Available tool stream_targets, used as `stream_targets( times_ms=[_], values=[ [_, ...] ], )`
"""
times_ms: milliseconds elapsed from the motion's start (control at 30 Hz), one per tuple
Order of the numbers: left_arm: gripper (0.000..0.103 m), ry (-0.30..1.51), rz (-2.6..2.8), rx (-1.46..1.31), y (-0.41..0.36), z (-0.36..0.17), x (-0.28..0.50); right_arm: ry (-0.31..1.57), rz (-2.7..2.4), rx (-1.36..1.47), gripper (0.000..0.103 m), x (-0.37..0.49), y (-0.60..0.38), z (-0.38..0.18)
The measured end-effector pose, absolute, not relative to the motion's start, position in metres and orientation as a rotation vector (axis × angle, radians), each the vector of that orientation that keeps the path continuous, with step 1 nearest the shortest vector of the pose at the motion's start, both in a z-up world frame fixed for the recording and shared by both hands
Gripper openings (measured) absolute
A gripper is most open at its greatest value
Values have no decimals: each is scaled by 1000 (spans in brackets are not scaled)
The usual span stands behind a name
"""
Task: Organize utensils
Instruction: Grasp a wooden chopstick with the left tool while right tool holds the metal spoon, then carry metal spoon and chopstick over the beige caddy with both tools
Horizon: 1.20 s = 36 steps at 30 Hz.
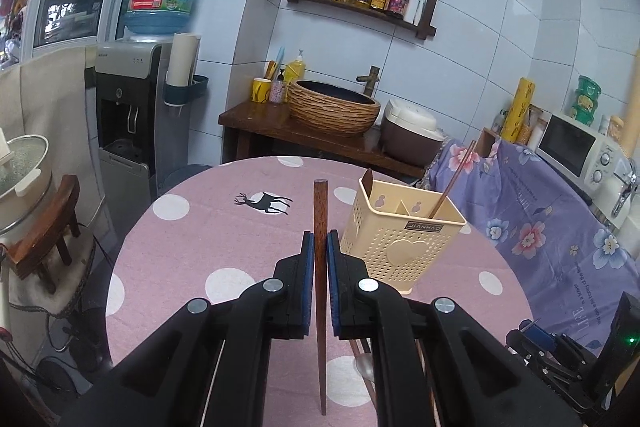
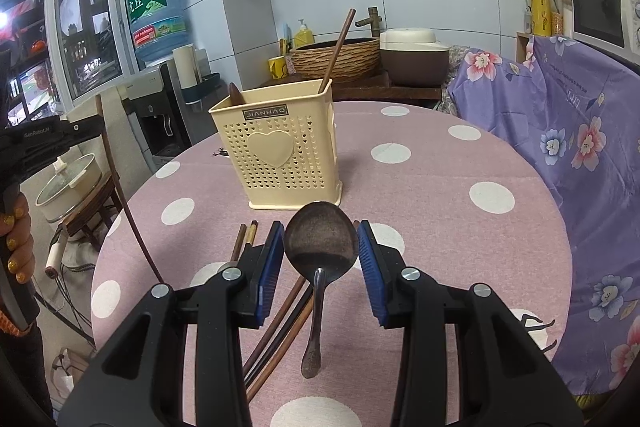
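Pink dotted tablecloth (image 2: 440,167), white-tiled wall (image 1: 460,39)

Clearance: tabletop mostly open; holder and loose utensils are the obstructions

The cream utensil holder (image 2: 276,151) stands upright mid-tabletop (image 2: 440,187), with one chopstick (image 2: 338,51) leaning out of its right compartment above the rim and a dark handle (image 2: 234,93) rising at its left corner. Open cloth lies to the holder's right and left. Loose chopsticks (image 2: 276,327) and a metal spoon (image 2: 320,259) lie on the near side, the spoon between the right gripper (image 2: 321,251) pads. A floral-draped counter (image 2: 560,131) borders the right edge. The left gripper (image 1: 319,247) carries a long chopstick (image 1: 319,211) upright beside the holder
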<state>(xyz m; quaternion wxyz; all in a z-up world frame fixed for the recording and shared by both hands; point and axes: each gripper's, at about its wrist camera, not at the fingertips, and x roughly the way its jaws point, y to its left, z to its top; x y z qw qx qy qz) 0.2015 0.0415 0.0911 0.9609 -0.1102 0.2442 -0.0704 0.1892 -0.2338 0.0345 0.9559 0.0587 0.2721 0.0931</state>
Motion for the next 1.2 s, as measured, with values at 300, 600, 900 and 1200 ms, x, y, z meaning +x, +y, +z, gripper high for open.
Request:
stream_targets(
  times_ms=[300, 600, 900, 1200],
  values=[
    [8, 451, -153, -223, 43, 111, 206, 542, 221, 114, 38, 202, -234, 51],
    [8, 320, -184, -212, 29, 195, 231, 445, 265, 78, 38, 249, -221, 129],
    [8, 233, -165, -223, -9, 244, 291, 321, 213, 102, 38, 321, -213, 211],
    [8, 298, -141, -216, -27, 168, 329, 393, 150, 58, 38, 363, -203, 139]
  ],
)
